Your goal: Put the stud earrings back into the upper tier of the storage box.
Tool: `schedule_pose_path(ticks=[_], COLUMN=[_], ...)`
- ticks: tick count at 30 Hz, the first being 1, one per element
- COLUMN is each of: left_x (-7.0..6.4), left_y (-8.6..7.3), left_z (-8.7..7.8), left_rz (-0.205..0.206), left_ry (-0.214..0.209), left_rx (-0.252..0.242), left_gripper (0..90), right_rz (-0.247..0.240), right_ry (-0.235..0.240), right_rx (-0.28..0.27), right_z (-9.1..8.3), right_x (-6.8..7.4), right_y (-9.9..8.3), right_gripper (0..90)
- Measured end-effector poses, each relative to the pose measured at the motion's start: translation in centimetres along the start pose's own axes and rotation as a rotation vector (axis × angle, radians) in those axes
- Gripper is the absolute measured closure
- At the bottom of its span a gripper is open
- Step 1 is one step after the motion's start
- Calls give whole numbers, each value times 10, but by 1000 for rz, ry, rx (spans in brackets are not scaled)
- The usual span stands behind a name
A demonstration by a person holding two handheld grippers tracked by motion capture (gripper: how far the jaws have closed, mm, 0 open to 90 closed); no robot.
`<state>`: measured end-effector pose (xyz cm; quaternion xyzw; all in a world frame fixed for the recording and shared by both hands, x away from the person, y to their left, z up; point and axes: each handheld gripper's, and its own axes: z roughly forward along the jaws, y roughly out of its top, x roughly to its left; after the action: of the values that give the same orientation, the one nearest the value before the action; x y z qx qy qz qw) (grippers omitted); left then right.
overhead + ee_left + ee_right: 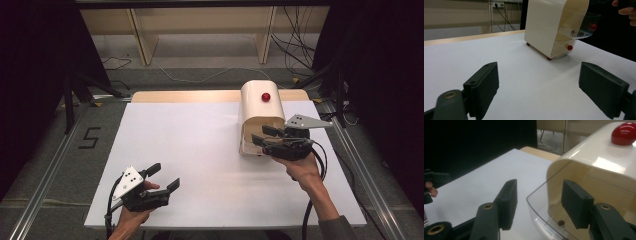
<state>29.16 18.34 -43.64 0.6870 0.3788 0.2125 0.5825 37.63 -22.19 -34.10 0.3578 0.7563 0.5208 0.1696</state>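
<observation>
Left gripper [162, 179] sits at the near left corner of the table [200, 145], held in a hand [132, 216], with its jaws spread wide and nothing between them. In the left gripper view the same jaws stand well apart over bare white surface, with the bread box [549, 25] well beyond them toward the far right.

No brand or label can be read on the grippers or the box. The one legible mark is a dark figure "5" [89, 137] on the grey floor to the left of the table.

Right gripper [264, 136] is at the right of the table, held in the other hand [302, 167], at the near, open front of the cream bread box [260, 112]. Its jaws are open. In the right gripper view the clear curved lid [544, 210] of the box lies between the two jaws, its edge nearer the right one; whether either jaw touches it cannot be told.

The box stands at the far right of the table, a red knob [265, 97] on its top and small red feet [528, 44] beneath.

The table has a white top with a light wood strip along its far edge. Beyond it are wooden shelving [200, 25], loose cables [295, 35] on the floor and dark curtains at both sides.
</observation>
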Motion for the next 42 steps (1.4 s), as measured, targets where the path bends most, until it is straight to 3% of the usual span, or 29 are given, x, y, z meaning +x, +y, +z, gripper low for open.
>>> schedule_pose_path(ticks=[14,42], left_x=[0,-1], left_y=[0,0], left_z=[0,0], left_rz=[1,-1], left_ry=[-2,-8], left_rx=[0,3], left_gripper=[160,160], right_rz=[-1,-13], right_ry=[35,68], right_rx=[-34,-58], right_z=[0,3], right_x=[19,31], right_y=[-19,-41], right_gripper=[381,304])
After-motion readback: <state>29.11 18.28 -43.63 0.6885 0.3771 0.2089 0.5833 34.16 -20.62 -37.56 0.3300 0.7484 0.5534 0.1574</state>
